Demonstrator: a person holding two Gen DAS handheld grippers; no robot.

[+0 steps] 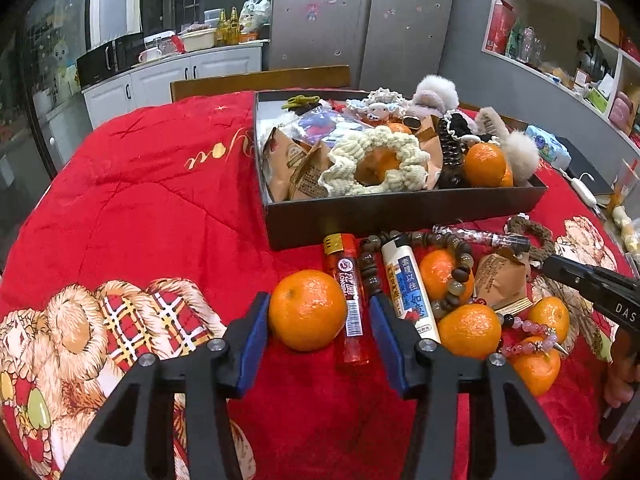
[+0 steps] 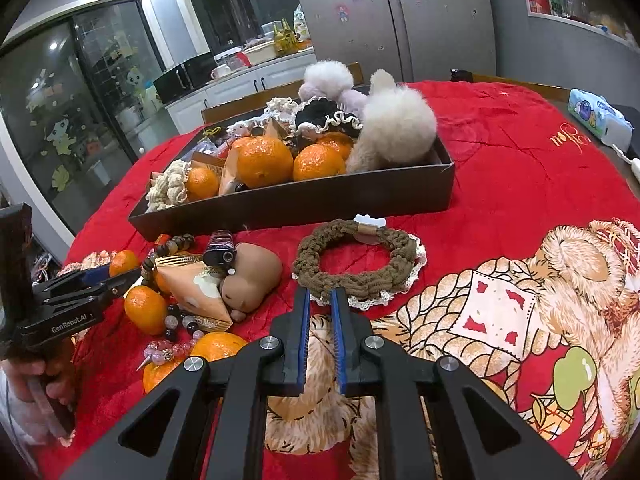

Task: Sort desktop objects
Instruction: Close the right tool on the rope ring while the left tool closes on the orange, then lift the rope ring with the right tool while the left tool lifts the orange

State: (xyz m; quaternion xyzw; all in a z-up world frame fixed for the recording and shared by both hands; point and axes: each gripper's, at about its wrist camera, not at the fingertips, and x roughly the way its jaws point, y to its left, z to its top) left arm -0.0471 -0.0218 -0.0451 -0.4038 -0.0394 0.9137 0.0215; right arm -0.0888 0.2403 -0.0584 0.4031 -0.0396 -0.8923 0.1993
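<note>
Left wrist view takes in the red cloth [image 1: 160,184] first, spread wide, with the dark box [image 1: 400,210] sitting on it, already heaped with scrunchies, packets and oranges. Unsorted bits lie in a cluster just in front of the box: oranges, bead bracelets, two lighters, a paper packet. Nearest is one orange [image 1: 307,309], and the left gripper [image 1: 318,330] has its jaws parted around it and the red lighter [image 1: 347,300] lying against it. The pads stand clear of the fruit, nothing gripped yet. My read: the orange is the pick, bound for the box. To do it cleanly, shift a touch left so the right pad slips between fruit and lighter, then squeeze at the orange's widest part, gently, since round peel slides. Over on the right wrist view, the right gripper [image 2: 320,300] sits closed and empty, tips just short of the brown scrunchie [image 2: 356,264] lying alone on the cloth.
</note>
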